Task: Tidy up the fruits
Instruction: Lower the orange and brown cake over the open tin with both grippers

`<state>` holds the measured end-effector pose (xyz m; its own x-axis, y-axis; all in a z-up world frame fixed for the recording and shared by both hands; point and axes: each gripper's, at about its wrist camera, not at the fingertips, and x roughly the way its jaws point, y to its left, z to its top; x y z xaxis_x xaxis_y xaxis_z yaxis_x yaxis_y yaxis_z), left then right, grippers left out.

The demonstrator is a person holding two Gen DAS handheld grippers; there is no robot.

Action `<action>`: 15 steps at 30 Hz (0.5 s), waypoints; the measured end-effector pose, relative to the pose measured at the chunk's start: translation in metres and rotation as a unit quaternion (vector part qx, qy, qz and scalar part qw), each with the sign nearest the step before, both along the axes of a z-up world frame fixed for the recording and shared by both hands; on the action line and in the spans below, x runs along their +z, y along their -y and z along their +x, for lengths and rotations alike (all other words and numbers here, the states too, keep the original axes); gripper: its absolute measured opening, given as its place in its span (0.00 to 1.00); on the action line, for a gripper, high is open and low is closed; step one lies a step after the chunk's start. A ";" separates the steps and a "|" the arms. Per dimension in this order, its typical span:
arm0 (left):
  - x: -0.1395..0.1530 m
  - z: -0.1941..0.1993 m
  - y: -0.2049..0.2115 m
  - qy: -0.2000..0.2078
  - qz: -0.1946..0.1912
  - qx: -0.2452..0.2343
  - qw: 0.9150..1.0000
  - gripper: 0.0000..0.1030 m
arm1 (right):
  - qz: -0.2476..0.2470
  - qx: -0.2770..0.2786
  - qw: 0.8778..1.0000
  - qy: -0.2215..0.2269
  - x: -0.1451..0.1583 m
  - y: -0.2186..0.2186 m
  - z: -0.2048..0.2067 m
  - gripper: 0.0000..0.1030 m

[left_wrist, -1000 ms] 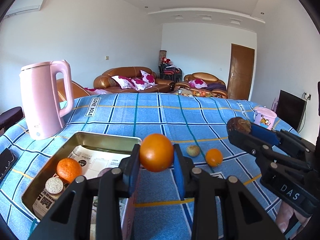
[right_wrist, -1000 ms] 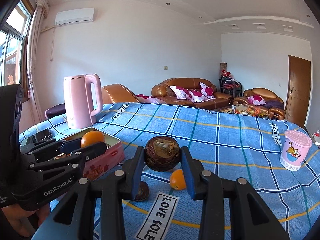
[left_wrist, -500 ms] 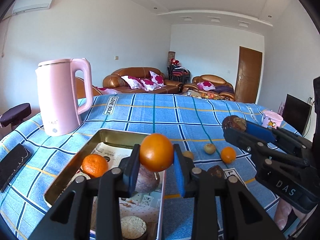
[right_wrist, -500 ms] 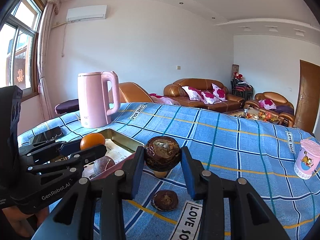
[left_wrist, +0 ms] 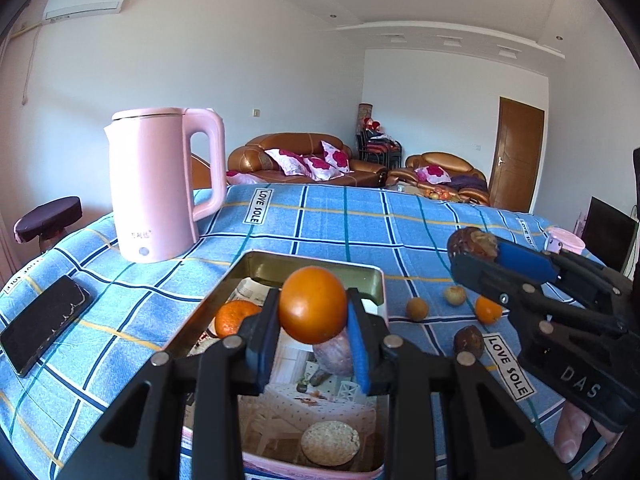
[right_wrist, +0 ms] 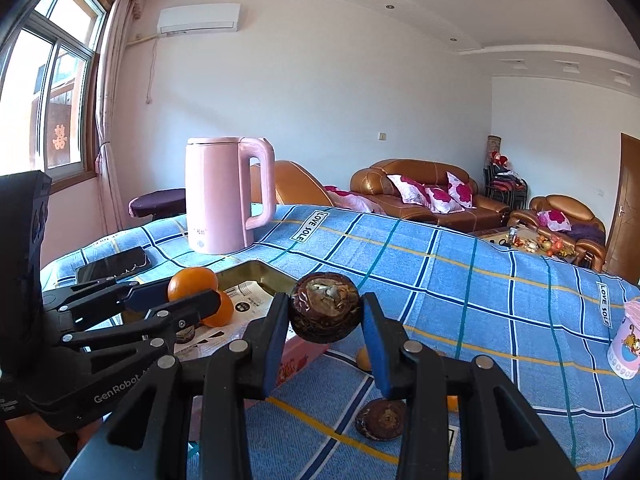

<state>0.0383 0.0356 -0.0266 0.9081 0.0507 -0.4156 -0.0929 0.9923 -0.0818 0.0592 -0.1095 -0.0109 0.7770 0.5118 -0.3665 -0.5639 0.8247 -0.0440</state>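
Left wrist view: left gripper (left_wrist: 313, 322) clenched on an orange (left_wrist: 313, 305), now hanging above the open tin tray (left_wrist: 320, 270) instead of over bare blue checked cloth (left_wrist: 340, 220) as a second ago. Carried across level toward the pink kettle (left_wrist: 160, 184), with the right gripper (left_wrist: 476, 250) travelling alongside, clamped on a dark brown round fruit (left_wrist: 472, 242). Already lying in the tray: a mandarin (left_wrist: 234, 318), a purplish fruit (left_wrist: 334, 356) directly under the orange, a flat round biscuit-like thing (left_wrist: 330, 438). Loose on the cloth beyond the tray's right wall: three small fruits and a dark brown one (left_wrist: 468, 342) (more trips to come).

Right wrist view: same brown fruit (right_wrist: 325, 307) gripped between the blue pads, not yet over the tray (right_wrist: 256, 274), hovering just beside its near corner. Phone (right_wrist: 114, 266) well clear.

Probable meaning: orange ready for lowering and release, though better set beside the purplish fruit than on top; brown fruit a short sideways shift from its own drop.
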 end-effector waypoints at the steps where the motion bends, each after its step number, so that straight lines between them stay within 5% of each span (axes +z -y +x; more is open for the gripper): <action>1: 0.000 0.000 -0.002 0.000 0.000 0.002 1.000 0.32 | -0.001 0.002 1.000 0.000 0.000 -0.002 0.000 0.38; 15: -0.003 -0.007 -0.022 -0.011 0.004 0.031 0.999 0.32 | -0.011 0.028 1.000 -0.004 -0.003 -0.028 0.001 0.38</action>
<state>0.0315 0.0577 -0.0298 0.8935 0.1091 -0.4356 -0.1552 0.9853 -0.0717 0.0597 -0.0813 -0.0138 0.7449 0.5454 -0.3844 -0.6090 0.7911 -0.0576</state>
